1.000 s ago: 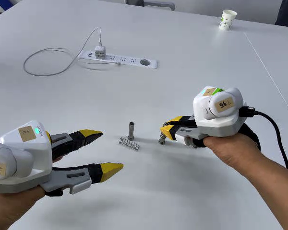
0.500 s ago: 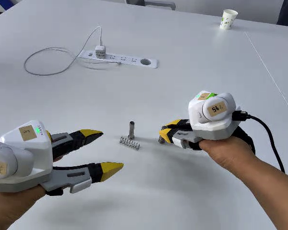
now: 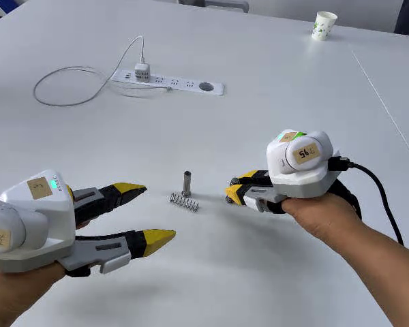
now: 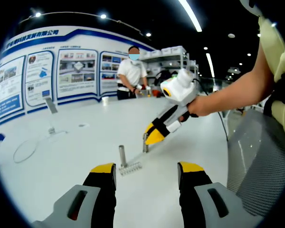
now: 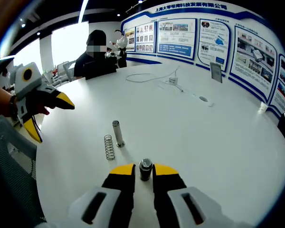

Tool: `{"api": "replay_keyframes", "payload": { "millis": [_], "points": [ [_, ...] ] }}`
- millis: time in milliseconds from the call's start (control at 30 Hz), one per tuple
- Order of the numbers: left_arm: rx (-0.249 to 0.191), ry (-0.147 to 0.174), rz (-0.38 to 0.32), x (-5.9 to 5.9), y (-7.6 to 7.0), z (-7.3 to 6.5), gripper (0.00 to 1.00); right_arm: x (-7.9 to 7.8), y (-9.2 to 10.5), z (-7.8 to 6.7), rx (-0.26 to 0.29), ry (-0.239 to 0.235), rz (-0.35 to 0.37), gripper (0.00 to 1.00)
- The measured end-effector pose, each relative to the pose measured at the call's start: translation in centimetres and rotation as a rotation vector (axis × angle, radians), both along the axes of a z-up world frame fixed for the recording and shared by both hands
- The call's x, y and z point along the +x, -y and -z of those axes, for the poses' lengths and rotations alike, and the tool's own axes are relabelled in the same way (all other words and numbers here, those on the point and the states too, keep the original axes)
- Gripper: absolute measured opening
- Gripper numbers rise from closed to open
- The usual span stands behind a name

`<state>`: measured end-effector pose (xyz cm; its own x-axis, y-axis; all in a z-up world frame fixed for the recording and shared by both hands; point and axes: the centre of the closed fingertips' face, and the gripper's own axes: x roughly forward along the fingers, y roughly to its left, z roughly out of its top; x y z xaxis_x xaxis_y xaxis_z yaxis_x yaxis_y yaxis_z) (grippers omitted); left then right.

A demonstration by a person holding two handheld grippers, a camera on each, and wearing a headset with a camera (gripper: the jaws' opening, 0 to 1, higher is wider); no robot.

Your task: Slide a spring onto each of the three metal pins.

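pinching a seemingly sprung pin [image 5: 146,167] in our right gripper [image 5: 143,171] | left gripper [image 3: 158,212] jaws spread | bare pin [image 3: 187,184], loose spring [image 3: 183,202] not yet joined

Left hand-held gripper [image 3: 153,212] and right hand-held gripper [image 3: 230,193] with rounded white housings, grey-black jaws tipped yellow, tan handwritten stickers [image 3: 39,189] on each, a green light [image 3: 53,182] on the left, a black cable [image 3: 358,166] off the right

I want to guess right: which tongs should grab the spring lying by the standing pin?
Probably left. The left tongs are open and aimed at the spring; the right tongs are shut on another pin.
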<state>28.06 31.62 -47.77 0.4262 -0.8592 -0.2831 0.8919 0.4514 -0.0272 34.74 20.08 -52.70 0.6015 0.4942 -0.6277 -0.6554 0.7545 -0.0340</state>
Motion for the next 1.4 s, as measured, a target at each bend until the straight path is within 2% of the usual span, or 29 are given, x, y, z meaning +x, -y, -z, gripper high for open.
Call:
{"api": "replay_keyframes", "payload": {
  "millis": [333, 733, 1033, 1233, 1400],
  "points": [
    [0.0, 0.001, 0.0, 0.0, 0.0, 0.0, 0.53, -0.7, 0.3, -0.8, 0.006, 0.021, 0.018, 0.17],
    [0.003, 0.001, -0.005, 0.0, -0.3, 0.0, 0.53, -3.1, 0.4, -0.7, 0.018, 0.017, 0.012, 0.17],
    [0.003, 0.006, -0.002, 0.1, -0.1, -0.2, 0.53, -4.3, -1.9, -1.0, 0.039, 0.009, -0.053, 0.17],
    [0.006, 0.007, 0.0, 0.0, -0.1, -0.2, 0.53, -3.7, -3.4, -0.9, 0.035, 0.009, -0.094, 0.17],
    [0.01, 0.006, -0.002, -0.1, -0.3, -0.1, 0.53, -3.2, -4.9, -0.2, 0.007, 0.0, -0.149, 0.17]
  ]
}}
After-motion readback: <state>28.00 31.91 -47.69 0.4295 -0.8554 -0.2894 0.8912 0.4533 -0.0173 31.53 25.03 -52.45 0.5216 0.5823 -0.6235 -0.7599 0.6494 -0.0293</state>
